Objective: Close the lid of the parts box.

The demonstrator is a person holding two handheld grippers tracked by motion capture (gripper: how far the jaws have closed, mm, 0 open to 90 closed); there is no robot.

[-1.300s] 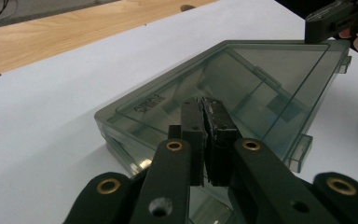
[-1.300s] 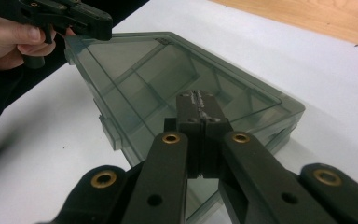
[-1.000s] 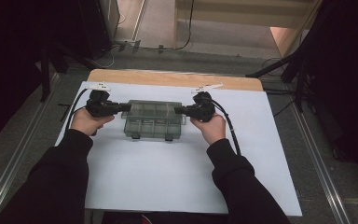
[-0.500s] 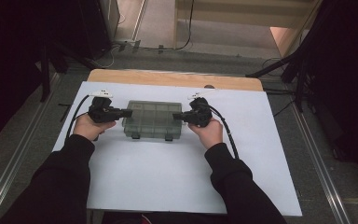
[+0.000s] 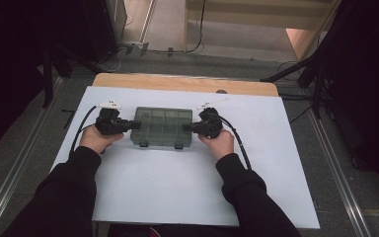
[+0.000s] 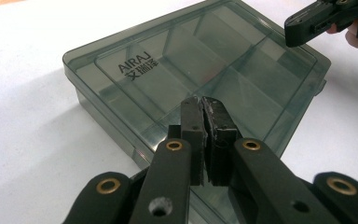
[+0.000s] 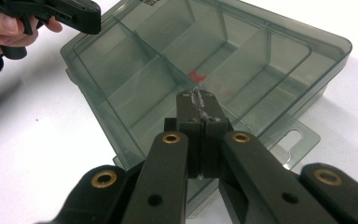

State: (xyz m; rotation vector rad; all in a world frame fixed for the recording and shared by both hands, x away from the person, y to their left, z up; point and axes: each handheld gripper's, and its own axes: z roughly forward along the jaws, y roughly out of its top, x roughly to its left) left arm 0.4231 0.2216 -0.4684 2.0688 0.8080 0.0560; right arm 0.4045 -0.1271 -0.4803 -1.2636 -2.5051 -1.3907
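Now: positioning both claws at the box ends.
My left claw [image 5: 134, 124] and right claw [image 5: 187, 127], both closed and empty, flank the compartment box [image 5: 162, 126] at 9 and 3 o'clock; next, I judge, press inward evenly.

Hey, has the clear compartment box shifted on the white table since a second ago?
No. The box sits at the same spot relative to the wooden strip along the table's far edge.
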